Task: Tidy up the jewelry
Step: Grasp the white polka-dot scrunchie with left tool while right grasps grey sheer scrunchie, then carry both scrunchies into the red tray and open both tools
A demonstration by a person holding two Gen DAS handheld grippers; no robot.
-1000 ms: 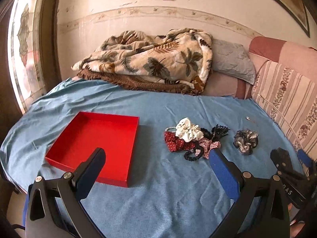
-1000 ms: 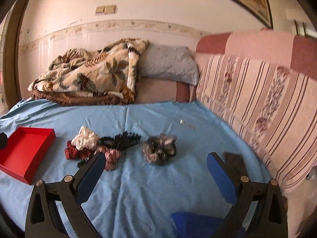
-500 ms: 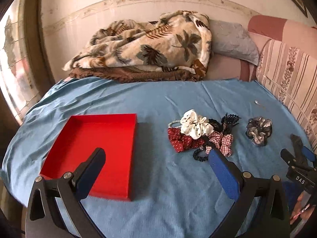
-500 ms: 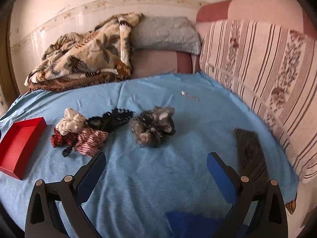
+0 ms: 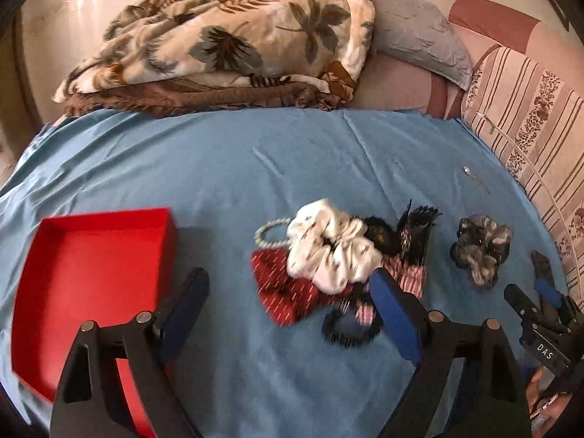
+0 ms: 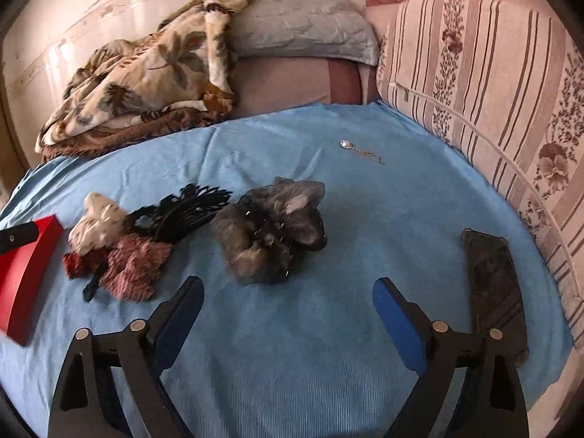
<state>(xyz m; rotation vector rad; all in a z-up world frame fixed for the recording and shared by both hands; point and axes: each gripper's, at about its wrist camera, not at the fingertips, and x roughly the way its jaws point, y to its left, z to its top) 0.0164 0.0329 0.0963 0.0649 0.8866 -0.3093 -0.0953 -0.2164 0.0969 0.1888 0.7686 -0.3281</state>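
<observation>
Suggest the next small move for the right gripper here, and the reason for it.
Probably ease the right gripper down and forward around the grey scrunchie. Its jaws, just narrowing slightly, stand open and empty, and the scrunchie lies alone on the blue sheet just ahead of them, apart from the tangled pile. The red tray is empty.

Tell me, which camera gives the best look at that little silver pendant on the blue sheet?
The right wrist view. There the pendant lies in the open toward the far side of the sheet, its round shiny head and trailing chain distinct. In the left wrist view the pendant is only a tiny glint near the striped cushion, its chain barely traceable.
</observation>
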